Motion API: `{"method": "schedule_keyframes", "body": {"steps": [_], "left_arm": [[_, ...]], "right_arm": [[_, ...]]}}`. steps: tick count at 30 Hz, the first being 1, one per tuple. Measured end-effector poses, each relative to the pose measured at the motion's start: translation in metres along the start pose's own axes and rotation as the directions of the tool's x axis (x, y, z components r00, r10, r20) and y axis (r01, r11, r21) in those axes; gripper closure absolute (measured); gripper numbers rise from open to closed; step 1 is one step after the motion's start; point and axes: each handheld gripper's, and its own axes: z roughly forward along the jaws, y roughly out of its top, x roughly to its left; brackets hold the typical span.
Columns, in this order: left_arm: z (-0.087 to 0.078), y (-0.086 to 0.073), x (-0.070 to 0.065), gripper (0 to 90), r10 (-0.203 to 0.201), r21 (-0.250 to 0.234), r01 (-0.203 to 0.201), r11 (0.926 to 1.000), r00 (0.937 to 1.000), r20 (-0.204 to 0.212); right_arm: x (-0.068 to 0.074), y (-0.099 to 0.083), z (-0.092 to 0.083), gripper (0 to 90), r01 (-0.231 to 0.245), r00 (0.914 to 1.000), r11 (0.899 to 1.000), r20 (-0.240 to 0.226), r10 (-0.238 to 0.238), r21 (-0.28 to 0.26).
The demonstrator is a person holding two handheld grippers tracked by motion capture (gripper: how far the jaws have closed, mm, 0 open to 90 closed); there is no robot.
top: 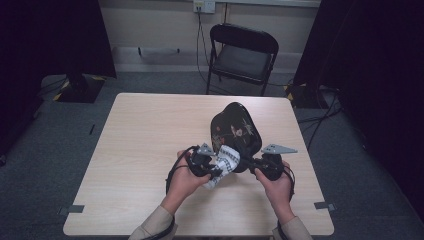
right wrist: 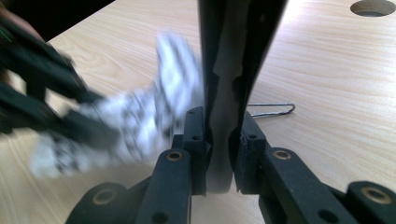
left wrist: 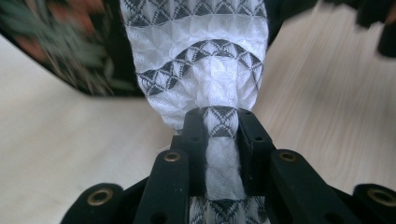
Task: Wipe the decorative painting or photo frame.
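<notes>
Gripping a white patterned cloth [left wrist: 205, 70] in its fingers, the left gripper [top: 212, 167] presses it against a black lacquered tray [top: 235, 131], held tilted above the counter [top: 145, 130] by the right gripper's [top: 254, 162] clamped fingers.

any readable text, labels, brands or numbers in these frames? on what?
None readable in the high view or either gripper view.
The black tray carries a painted flower-and-bird picture, no lettering.
The white cloth has only a grey triangle pattern.
The wall socket is too small to show any marking.
Both grippers, left and right, show no label.
</notes>
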Motion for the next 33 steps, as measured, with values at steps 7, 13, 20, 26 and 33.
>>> {"method": "schedule_keyframes", "body": {"steps": [7, 13, 20, 26, 33], "left_arm": [[-0.04, 0.053, -0.004, 75.7, 0.046, -0.121, -0.051, 0.9913, 0.9981, -0.042], [-0.05, 0.086, -0.008, 75.5, 0.082, -0.149, -0.09, 0.9848, 0.9951, -0.056], [-0.036, 0.081, -0.008, 75.5, 0.075, -0.121, -0.079, 0.9895, 0.9966, -0.035], [-0.025, 0.064, -0.004, 75.5, 0.062, -0.083, -0.065, 0.9944, 0.9977, -0.028], [-0.014, 0.046, -0.002, 75.5, 0.045, -0.045, -0.045, 0.9979, 0.9988, -0.019]], "right_arm": [[0.002, 0.0, 0.0, 78.5, 0.004, 1.0, 1.0, 0.005, -0.004, 0.002], [0.002, 0.0, 0.0, 78.5, 0.006, 1.0, 1.0, 0.005, -0.006, 0.003], [0.002, 0.0, 0.0, 78.6, 0.004, 1.0, 1.0, 0.004, -0.004, 0.003], [0.002, 0.0, 0.0, 78.5, 0.004, 1.0, 1.0, 0.002, -0.004, 0.004], [0.001, 0.0, 0.0, 78.4, 0.003, 1.0, 1.0, 0.0, -0.003, 0.003]]}}
